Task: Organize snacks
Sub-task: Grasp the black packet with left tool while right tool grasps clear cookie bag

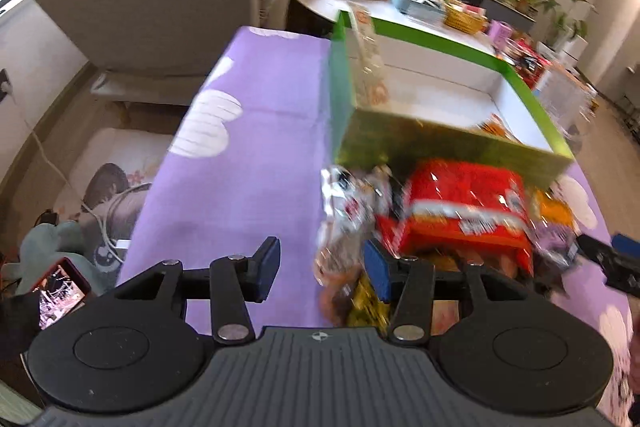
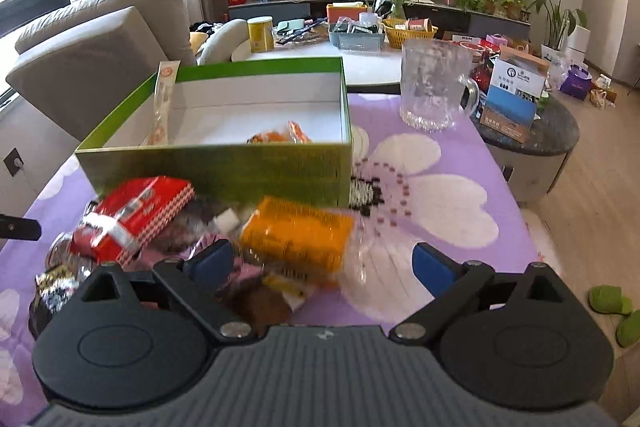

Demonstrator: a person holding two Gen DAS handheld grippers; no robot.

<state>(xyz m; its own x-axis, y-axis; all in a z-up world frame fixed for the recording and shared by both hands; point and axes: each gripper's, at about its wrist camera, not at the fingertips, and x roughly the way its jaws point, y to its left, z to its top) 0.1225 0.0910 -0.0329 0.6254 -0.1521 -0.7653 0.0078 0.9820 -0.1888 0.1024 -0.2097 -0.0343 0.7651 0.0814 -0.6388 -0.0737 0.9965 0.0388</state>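
Beside green box (image 2: 216, 167): glass mug (image 2: 434, 83) | left view: apparently hidden

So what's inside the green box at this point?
The green box holds an orange snack packet near its front wall and a tall clear packet leaning against its left wall. The rest of the white floor looks bare, though the front wall hides the nearest strip.

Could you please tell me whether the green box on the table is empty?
Not empty: the green box holds an orange packet on its floor and a tall packet against its left wall.
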